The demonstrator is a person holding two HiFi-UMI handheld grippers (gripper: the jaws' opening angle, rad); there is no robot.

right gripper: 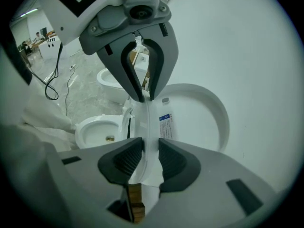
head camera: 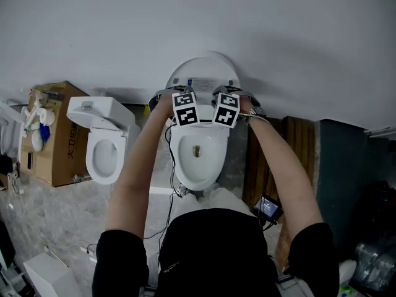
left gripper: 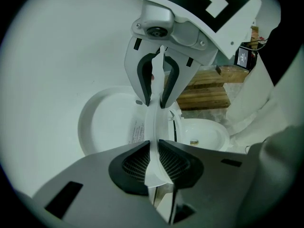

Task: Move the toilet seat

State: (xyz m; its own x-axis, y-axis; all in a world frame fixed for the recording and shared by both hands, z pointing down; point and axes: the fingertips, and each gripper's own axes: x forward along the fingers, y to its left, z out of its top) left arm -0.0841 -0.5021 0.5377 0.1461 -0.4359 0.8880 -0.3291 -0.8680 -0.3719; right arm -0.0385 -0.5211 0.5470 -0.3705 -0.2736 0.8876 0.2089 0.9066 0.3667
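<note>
Two toilets stand on a grey floor against a white wall: the nearer toilet (head camera: 184, 166), below a person's outstretched arms, and a second toilet (head camera: 102, 156) to its left, seat down and lid up. One cardboard box (head camera: 62, 156) sits left of that, holding white and blue items too small to tell apart. One stack of wooden planks (head camera: 298, 142) lies to the right of the nearer toilet. In the nearer toilet's bowl, a small brownish patch shows at the bottom.

One lid (head camera: 203, 73) is swung up toward the wall. One toilet seat (left gripper: 153, 127) stands raised and close to upright, between the bowl and the lid and apart from both. It is seen edge-on from both gripper views.

Two grippers hold it side by side on its upper rim. The left gripper (left gripper: 153, 150) has its jaws drawn close, pads pressed to either face of the seat. The right gripper (right gripper: 146, 152) clamps the same rim just beside it, jaws a little wider.
</note>
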